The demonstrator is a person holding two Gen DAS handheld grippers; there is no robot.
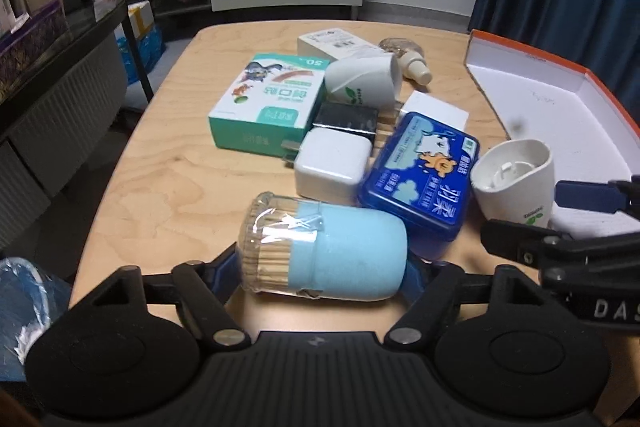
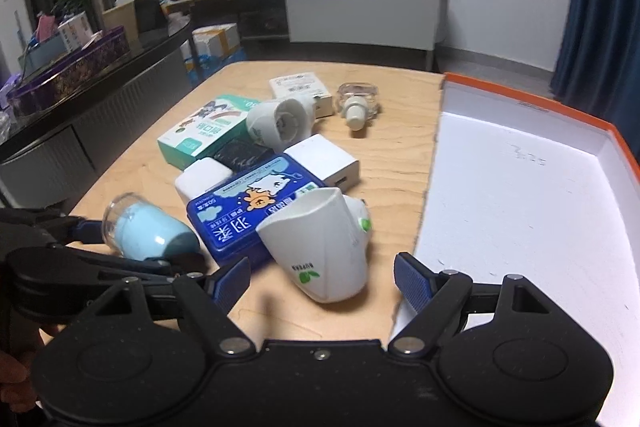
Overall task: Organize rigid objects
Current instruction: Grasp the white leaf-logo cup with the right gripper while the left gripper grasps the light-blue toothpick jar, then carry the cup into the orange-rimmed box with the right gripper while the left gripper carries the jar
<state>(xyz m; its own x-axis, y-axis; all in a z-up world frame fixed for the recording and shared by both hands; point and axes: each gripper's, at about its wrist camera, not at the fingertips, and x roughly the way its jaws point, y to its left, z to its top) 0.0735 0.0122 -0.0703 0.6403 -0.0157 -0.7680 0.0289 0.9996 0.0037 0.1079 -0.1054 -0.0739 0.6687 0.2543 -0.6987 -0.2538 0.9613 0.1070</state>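
Low centre of the left wrist view, the left gripper (image 1: 322,269) is clamped on the toothpick jar (image 1: 324,247): a cylinder lying on its side, clear plastic end packed w/ wooden sticks, matte pale-blue cap end, blue pads pressing both flanks. One jar only.

Centre frame, on the light plywood table (image 1: 168,187), sits the clutter. Two white plastic cups w/ green leaf logos: one (image 1: 362,83) tipped over at upper centre, one (image 1: 514,179) at right, mouth toward the camera. One glossy blue tin (image 1: 420,175), rounded rectangle w/ cartoon print. One green-and-white cardboard box (image 1: 268,103). One white rounded-cube charger (image 1: 332,167), prongs out to the left. One shiny black block (image 1: 346,119) behind it. One flat white box (image 1: 436,111), one pale carton (image 1: 336,43) further back, and one clear glass bottle w/ cream neck (image 1: 404,59) lying down.

Right side of frame: the orange-edged tray (image 1: 532,99), white card interior, shallow walls.

Over to the right wrist view: the right gripper (image 2: 322,281) stands released, ribbed blue pads wide apart at lower centre, the near cup (image 2: 324,247) between them but neither pad touching it. Cup wall is smooth, tapered; tray rim (image 2: 528,93) fills the right half. Blue tin (image 2: 244,215) just left of the cup, jar (image 2: 148,231) at far left in the other gripper.
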